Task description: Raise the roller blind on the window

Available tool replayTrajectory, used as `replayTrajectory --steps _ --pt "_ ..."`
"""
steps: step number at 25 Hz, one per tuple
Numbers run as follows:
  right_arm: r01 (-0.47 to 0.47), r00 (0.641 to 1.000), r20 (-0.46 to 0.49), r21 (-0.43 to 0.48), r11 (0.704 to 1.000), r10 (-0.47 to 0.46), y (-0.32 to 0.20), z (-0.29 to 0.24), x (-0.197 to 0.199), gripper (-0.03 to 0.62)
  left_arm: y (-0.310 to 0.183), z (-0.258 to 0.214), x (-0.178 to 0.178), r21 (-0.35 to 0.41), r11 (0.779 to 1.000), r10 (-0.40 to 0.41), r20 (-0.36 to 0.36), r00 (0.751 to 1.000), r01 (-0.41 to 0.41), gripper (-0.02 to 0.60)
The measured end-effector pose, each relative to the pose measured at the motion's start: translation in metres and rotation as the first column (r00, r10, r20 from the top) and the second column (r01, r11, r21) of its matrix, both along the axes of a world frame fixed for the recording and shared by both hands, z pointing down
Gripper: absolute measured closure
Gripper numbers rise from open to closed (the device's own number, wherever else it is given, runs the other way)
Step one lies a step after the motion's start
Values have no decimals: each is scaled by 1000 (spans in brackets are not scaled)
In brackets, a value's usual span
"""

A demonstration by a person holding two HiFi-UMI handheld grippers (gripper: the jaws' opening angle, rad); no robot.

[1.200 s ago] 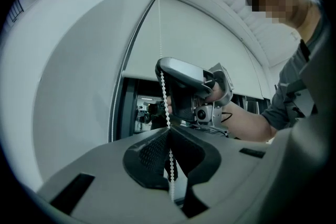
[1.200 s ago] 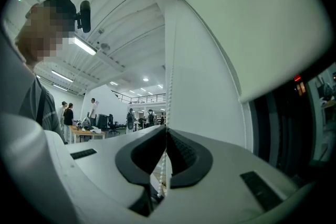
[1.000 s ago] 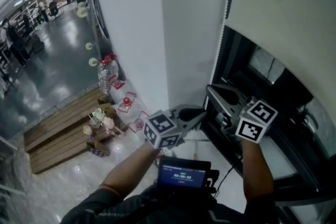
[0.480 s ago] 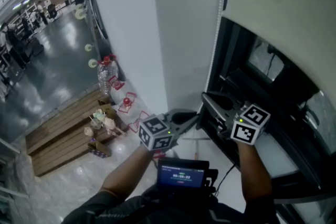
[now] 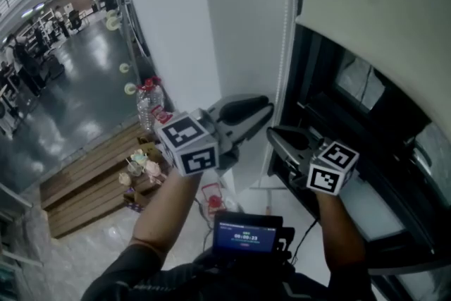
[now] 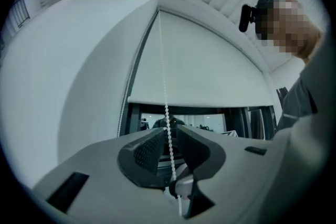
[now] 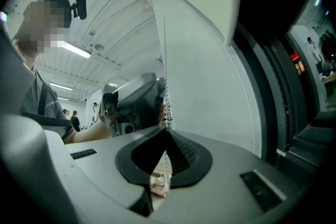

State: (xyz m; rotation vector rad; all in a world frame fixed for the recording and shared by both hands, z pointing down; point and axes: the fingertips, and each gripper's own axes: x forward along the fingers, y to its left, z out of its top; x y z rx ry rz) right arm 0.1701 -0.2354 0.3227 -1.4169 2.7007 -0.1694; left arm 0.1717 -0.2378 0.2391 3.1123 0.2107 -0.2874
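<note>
On our left gripper [image 6: 168,132] the jaws have just been opening, the white beaded plastic cord [image 6: 166,113] loose between them. Below, our right gripper [image 7: 166,132] is clamped on it. It likely handles light, limp and slippery, so we pinch across beads. Above both, the white fabric roller blind [image 6: 210,71] hangs partly down.

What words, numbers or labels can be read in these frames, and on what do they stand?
Chest screen: lit characters, too small and blurred to read.
Left marker cube, right marker cube: black-and-white square patterns only, no words.
Both gripper views: no text at all.
</note>
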Motion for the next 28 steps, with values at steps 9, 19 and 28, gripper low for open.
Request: replayTrajectory --steps 9,19,28 --pt "-5 1000 -1 0 1000 5 3 0 1 594 3 -17 29 98 995 1 61 998 -7 571" --pt "-21 1000 -2 -105 994 21 1 42 3 594 1 27 31 71 997 -7 101 995 -1 572" --pt "-26 999 32 -169 985 32 0 78 8 594 2 65 28 7 1000 13 119 993 -14 574"
